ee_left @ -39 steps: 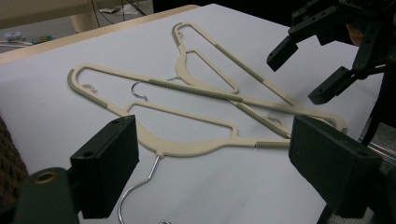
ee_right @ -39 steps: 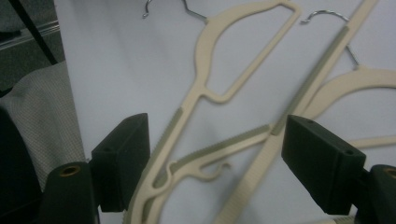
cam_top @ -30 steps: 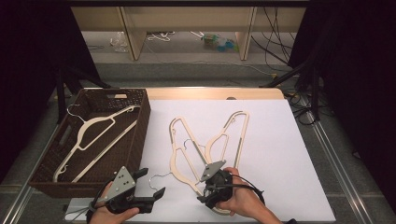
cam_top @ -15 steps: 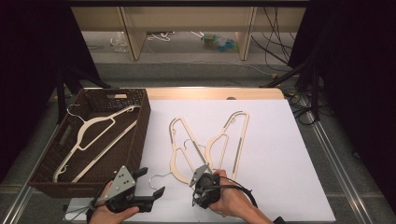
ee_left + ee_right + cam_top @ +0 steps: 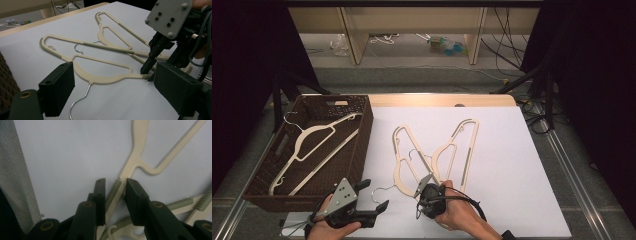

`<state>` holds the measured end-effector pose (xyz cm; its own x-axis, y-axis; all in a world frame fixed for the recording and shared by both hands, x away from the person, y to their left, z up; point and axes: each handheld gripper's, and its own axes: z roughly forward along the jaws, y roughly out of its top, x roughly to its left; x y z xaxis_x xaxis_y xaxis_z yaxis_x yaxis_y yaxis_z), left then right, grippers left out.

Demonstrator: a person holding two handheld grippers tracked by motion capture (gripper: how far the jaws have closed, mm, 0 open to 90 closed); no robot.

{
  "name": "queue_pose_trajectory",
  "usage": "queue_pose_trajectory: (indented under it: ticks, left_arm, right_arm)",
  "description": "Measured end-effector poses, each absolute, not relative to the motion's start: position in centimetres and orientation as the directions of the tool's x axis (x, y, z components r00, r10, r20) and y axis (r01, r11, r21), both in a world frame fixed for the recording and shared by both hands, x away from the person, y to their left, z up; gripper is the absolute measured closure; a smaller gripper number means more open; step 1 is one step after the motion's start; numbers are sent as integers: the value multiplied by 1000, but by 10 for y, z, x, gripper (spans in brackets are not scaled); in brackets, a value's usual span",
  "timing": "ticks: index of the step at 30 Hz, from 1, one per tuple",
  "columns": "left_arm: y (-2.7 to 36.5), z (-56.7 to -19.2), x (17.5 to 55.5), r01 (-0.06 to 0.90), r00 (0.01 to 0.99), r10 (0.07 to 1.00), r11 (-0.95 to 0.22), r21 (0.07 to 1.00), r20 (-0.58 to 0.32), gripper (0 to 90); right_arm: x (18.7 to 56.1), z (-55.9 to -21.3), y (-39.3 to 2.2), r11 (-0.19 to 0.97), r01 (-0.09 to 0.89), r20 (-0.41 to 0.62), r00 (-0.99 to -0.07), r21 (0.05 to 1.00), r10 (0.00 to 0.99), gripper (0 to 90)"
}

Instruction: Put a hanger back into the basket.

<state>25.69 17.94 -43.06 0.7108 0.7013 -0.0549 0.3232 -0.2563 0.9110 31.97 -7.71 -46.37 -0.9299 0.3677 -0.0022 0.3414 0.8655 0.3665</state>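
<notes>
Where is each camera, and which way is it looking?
High view: above the person's side, looking forward and down on the table; shows both hands, the left gripper and the basket.
Left gripper view: rides the left gripper, looking across the near hanger to the right gripper.
Right gripper view: rides the right gripper, looking down its jaws, just closing around that hanger's arm.
Shared: the near hanger.

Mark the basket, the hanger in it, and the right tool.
basket (image 5: 366,131): high view, right wall.
hanger in the basket (image 5: 314,132): high view, shoulder.
right tool (image 5: 115,192): right gripper view, between its tips, astride a hanger arm.
</notes>
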Motion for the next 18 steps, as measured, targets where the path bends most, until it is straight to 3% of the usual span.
queue_pose_trajectory:
  ticks: [11,18]
  left_arm:
    - [181,-433,259,324,710,702,-245,914,-63,174]
    - [181,-433,260,324,715,697,-266,908,-51,174]
  right_arm:
    - [329,-456,-88,881,355,1,-928,313,374,789]
    - [335,-460,-86,873,389,55,-919,293,391,777]
